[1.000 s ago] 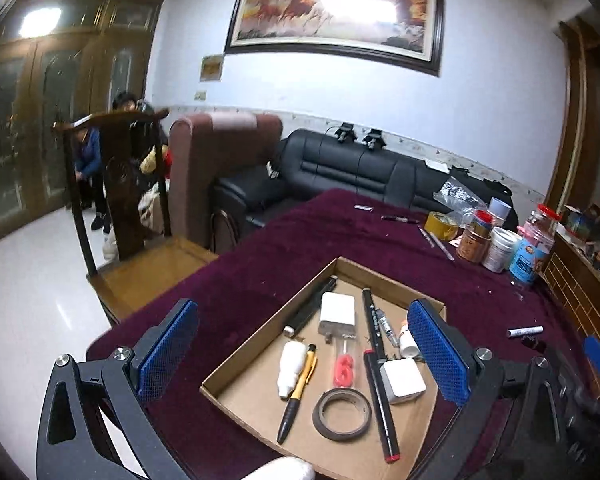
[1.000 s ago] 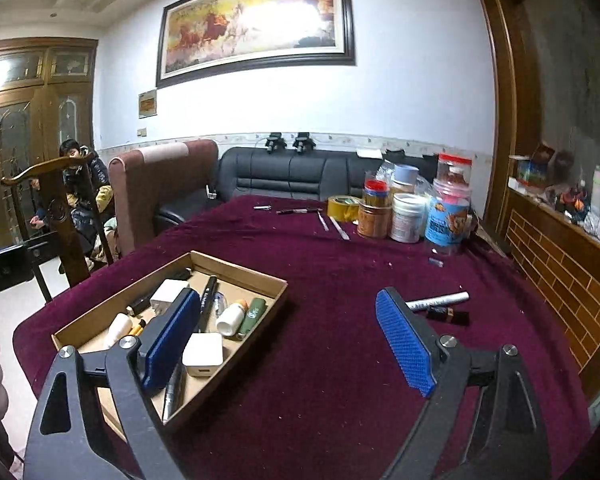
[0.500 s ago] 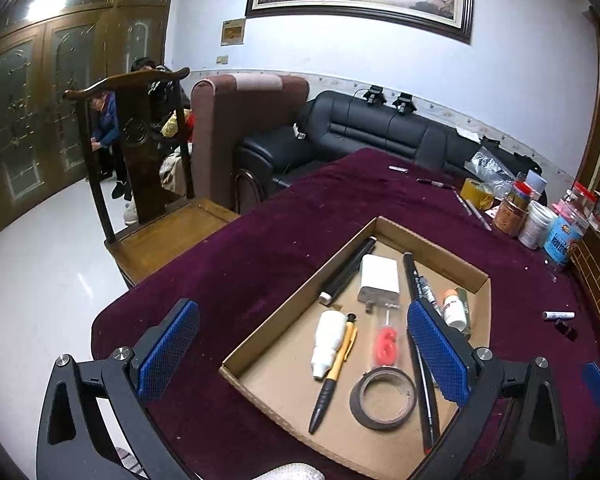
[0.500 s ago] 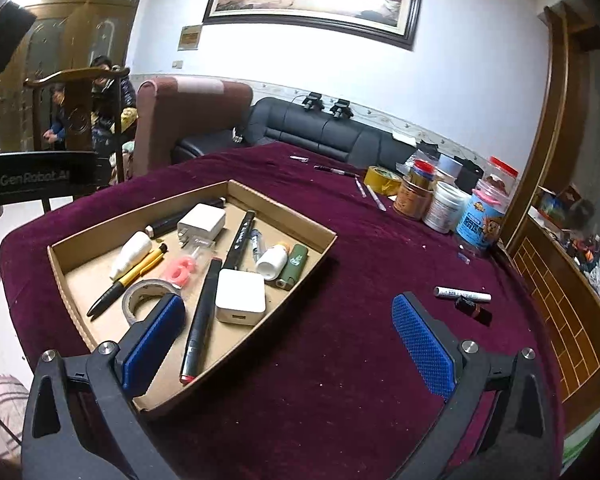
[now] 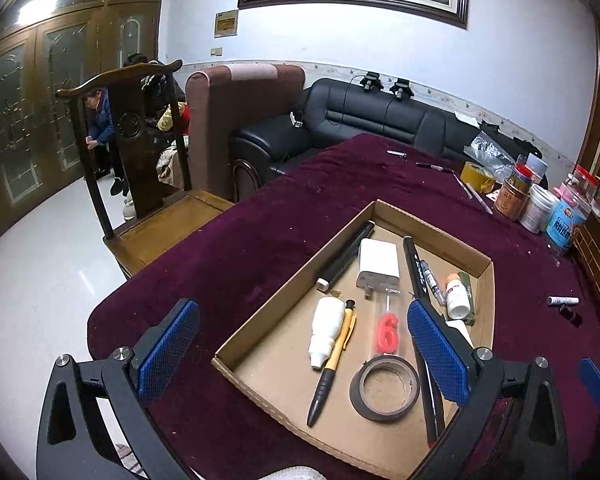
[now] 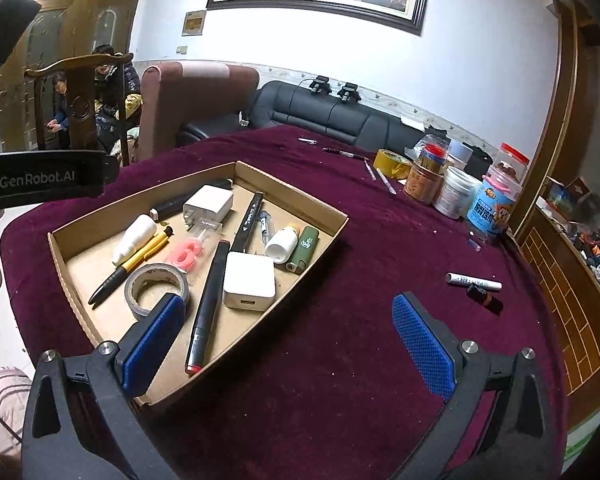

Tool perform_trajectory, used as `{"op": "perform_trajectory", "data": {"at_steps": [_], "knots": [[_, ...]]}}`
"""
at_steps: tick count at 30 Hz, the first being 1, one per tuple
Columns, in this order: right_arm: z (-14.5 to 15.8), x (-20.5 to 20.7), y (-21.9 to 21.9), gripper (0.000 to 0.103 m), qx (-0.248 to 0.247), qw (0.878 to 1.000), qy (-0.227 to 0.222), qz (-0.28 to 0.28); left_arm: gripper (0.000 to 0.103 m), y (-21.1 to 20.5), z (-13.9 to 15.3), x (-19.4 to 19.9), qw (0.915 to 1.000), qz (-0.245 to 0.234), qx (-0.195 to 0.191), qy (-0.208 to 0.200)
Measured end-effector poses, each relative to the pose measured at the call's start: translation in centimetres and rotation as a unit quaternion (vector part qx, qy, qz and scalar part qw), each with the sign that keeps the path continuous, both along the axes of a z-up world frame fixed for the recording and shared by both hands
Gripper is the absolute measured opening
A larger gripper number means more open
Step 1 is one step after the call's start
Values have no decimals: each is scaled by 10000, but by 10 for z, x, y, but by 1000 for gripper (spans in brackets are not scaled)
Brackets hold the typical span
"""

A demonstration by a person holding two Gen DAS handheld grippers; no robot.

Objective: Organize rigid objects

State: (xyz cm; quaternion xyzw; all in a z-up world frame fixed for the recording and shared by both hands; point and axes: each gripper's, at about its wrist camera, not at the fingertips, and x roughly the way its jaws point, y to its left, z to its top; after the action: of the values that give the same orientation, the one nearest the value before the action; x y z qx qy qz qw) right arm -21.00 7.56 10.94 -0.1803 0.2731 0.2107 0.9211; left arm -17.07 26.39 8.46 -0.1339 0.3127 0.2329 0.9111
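Left gripper [image 5: 302,344]: jaws wide, nothing in them. It hangs over the near corner of the box.
Right gripper [image 6: 288,334]: jaws wide, nothing in them. One blue pad is over the box edge, the other over the bare cloth.
Box [image 6: 148,192]: flat cardboard tray on the counter [image 6: 340,360], w/ a dark red cloth under it.
In the box: tape roll [image 6: 156,286], yellow pen [image 6: 130,264], small white bottle [image 6: 134,238], pink "6" candle [image 6: 186,252], two white chargers [image 6: 249,284], long black marker [image 6: 206,304], pill bottle [image 6: 282,242], green lighter [image 6: 305,248].
Still out: a white marker [image 6: 474,281] and a small dark thing [image 6: 485,297] just beside it, on the cloth, well apart from the box, on the right.
Far side: jars and a yellow tape roll by the sofa.
Step, my guess: the right gripper goes for the white marker next.
Could go wrong 1: the marker is round & thin, so it may roll away if a pad bumps it first.
Could go wrong 2: the dark thing is so close that the jaws may grab both, or knock it off.
Could go wrong 3: a pad may catch the box wall & tip or push the box, bc one is right over the edge.
Could go wrong 4: the box is full, so a dropped marker may land on top & slide out.
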Motion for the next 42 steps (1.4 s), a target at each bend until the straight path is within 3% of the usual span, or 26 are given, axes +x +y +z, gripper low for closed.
{"op": "perform_trajectory", "data": {"at_steps": [16,22,27,42], "knots": [[-6,5,-2,103,-87,9999,97,-75,102,1,-6,6,9998,-3,-94,183],[-8,10,4,103,-711,9961,-121,-517,102,-2,-9,8,9996,-46,-93,269],[-5,15,16,103,-1198,9912,-250,-513,102,-6,-10,7,9994,-104,-78,307],[-3,14,3,103,-928,9942,-130,-524,102,-15,-10,7,9992,-189,-40,341]]}}
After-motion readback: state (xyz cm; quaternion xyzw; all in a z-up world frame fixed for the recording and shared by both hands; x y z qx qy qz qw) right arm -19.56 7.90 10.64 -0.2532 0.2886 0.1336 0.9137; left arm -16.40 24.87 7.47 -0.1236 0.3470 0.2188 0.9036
